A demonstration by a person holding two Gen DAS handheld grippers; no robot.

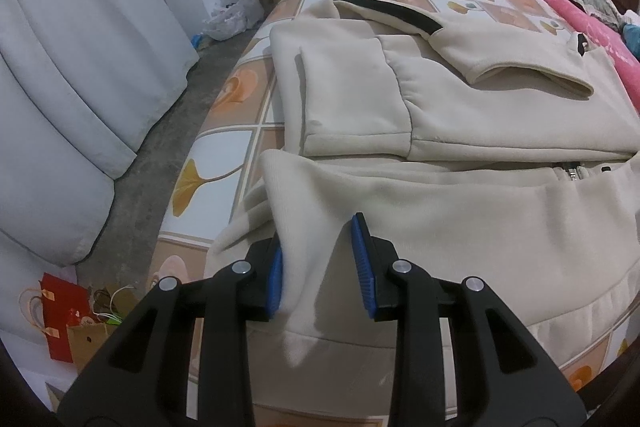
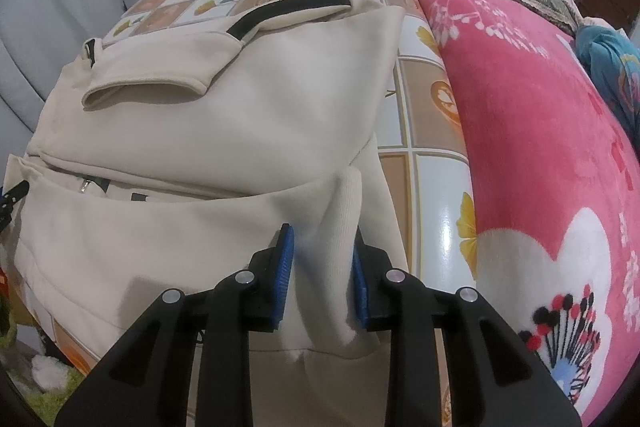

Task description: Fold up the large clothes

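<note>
Left tool (image 1: 322, 267) and right tool (image 2: 322, 277) each pinching a hem corner of the cream fleece zip-up jacket (image 1: 460, 99) on the bed (image 1: 240, 99).

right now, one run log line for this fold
step: bottom hem fold | left gripper: shut on cream jacket hem corner | right gripper: shut on other hem corner | sleeves: folded in

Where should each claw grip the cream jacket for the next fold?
At the two corners of the ribbed hem nearest the camera, approached from the bed's near edge. The cream jacket lies flat with sleeves folded in, so its hem is the free edge. The left claw and right claw already pinch bunched hem there.
</note>
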